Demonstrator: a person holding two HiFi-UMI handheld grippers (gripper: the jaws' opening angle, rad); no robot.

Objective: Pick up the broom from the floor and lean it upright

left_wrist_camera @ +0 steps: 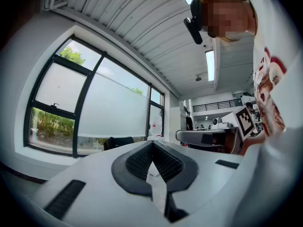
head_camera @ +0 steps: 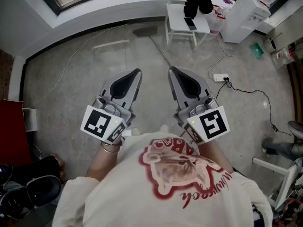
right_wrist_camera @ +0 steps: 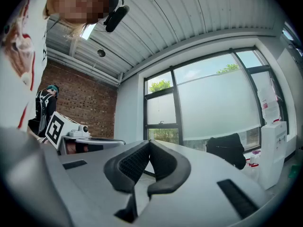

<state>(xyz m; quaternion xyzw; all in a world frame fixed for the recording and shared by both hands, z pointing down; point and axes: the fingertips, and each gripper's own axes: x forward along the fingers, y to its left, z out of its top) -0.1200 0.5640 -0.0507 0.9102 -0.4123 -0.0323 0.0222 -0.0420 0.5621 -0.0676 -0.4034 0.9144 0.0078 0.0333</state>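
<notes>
We hold the left gripper (head_camera: pixel 137 73) and the right gripper (head_camera: pixel 172 71) level in front of the body. Both have their jaws pressed together with nothing between them. The long broom with a thin grey handle and a dark flat head (head_camera: pixel 160 50) lies on the grey concrete floor (head_camera: pixel 85 79) ahead. Its head is near the white chair (head_camera: pixel 187 25), and its handle runs toward the right gripper's tip.

The pick-up is not yet begun. To do it well:

- We tip the right gripper downward.
- We spread its jaws before descending.
- We straddle the handle crosswise near its nearer end.
- We close only once both pads flank the shaft, since a thin rod will likely roll.
- We keep clear of the white power strip (head_camera: pixel 220 77).
</notes>
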